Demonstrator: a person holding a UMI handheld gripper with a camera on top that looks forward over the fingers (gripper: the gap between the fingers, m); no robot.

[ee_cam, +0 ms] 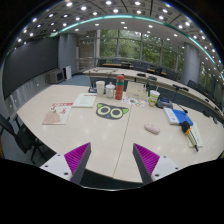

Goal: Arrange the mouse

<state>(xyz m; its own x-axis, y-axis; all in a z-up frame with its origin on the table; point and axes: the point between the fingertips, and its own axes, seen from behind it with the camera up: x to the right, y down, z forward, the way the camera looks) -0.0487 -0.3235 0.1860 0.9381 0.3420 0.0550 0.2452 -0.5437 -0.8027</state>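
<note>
Office space with ceiling strip lights and big windows spreads behind a wide pale table (70,135). On it, well beyond the gripper (110,157), lies a small pale mouse (152,128), right of centre, resting alone. Farther back sits a mat (111,112) with two dark rings, a red can (119,90) behind it, papers (57,115) to the left, a blue item (181,117) to the right. Both fingers stand apart, pink pads (76,155) bare, nothing between them.

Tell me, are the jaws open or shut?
Open. The gripper shows its two purple pads wide apart, with bare table between them. The mouse lies farther ahead, untouched.
</note>
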